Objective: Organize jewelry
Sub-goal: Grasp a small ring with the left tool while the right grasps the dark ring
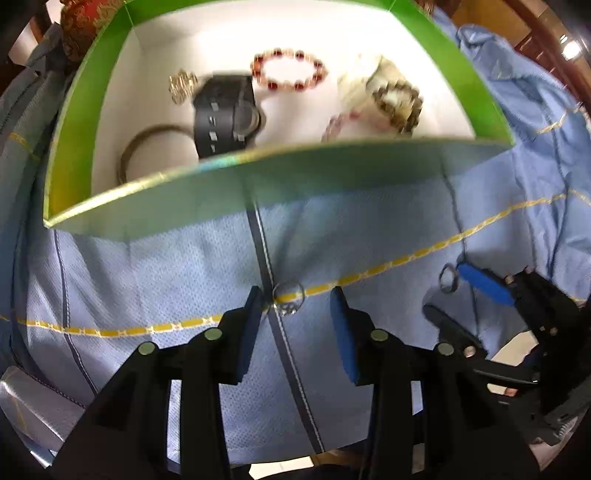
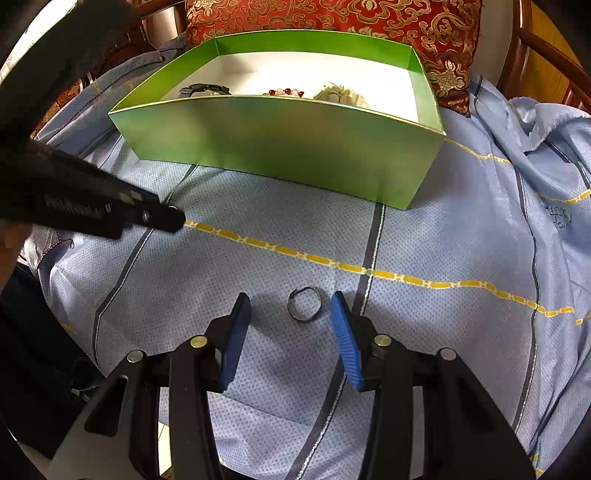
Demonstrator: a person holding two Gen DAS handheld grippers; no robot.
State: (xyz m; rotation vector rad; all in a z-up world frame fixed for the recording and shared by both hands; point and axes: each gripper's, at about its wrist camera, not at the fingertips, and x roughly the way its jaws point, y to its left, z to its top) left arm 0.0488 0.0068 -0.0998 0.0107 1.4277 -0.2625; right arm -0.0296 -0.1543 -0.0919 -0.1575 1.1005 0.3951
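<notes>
So both grippers are down low over a light blue cloth (image 2: 258, 369) with yellow and dark stripes. The left gripper (image 1: 297, 301) has its blue pads apart, and a small silver ring (image 1: 289, 295) sits on the cloth between the tips, right on the yellow stripe where it crosses a dark one. It's closer to the left pad, but I honestly can't tell if that pad touches it. The other pad is clearly off it.

The right gripper (image 2: 290, 306) is the same deal: pads apart, with a thin dark ring (image 2: 304, 304) lying flat on the cloth between them, neither pad touching it. In the left view you can see that same ring by the right gripper's blue tip.

Just behind both is the green box (image 2: 288, 147), open on top with a white inside. In there: a black watch (image 1: 225, 114), a red bead bracelet (image 1: 290, 69), a thin bangle (image 1: 147, 144) in the near left corner, a small gold piece (image 1: 181, 85), a chunky bead bracelet (image 1: 397, 107) and a pale pink one (image 1: 338, 125) on the right. A red and gold cushion (image 2: 369, 22) sits behind the box.
</notes>
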